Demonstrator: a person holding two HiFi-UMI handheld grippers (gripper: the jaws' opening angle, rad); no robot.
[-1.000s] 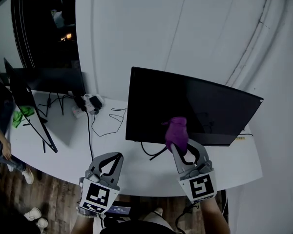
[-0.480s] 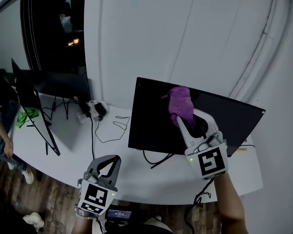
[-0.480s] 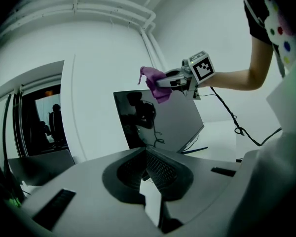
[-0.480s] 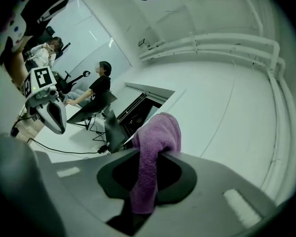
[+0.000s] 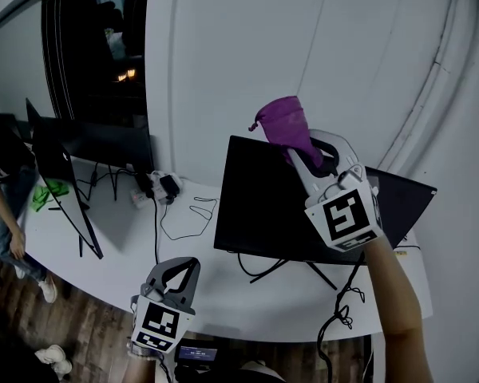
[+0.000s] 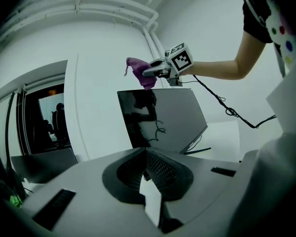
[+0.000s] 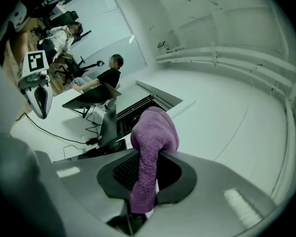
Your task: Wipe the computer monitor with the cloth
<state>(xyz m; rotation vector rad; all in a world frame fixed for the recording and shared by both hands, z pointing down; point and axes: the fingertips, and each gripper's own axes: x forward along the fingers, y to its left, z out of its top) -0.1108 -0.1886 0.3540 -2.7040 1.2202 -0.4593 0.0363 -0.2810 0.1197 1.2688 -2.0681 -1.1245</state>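
Note:
The black computer monitor (image 5: 295, 210) stands on the white desk (image 5: 223, 290), its screen dark. My right gripper (image 5: 297, 148) is raised above the monitor's top edge, shut on a purple cloth (image 5: 283, 122) that bunches past its fingertips in front of the white wall. In the right gripper view the cloth (image 7: 150, 147) hangs folded between the jaws of the right gripper (image 7: 143, 177). From the left gripper view the monitor (image 6: 163, 117), the cloth (image 6: 140, 70) and the right gripper (image 6: 157, 72) all show. My left gripper (image 5: 188, 266) hovers low by the desk's front edge, shut and empty.
A second dark monitor (image 5: 60, 182) stands at the desk's left end with a green cloth (image 5: 48, 191) by it. A power strip (image 5: 156, 186) and loose cables (image 5: 184, 207) lie between the monitors. A person (image 5: 0, 190) stands at the far left. A cable (image 5: 343, 313) hangs off the desk's front.
My right gripper has carried the purple cloth up the screen, from its lower part to above the top edge. The left gripper has stayed low near the desk's front.

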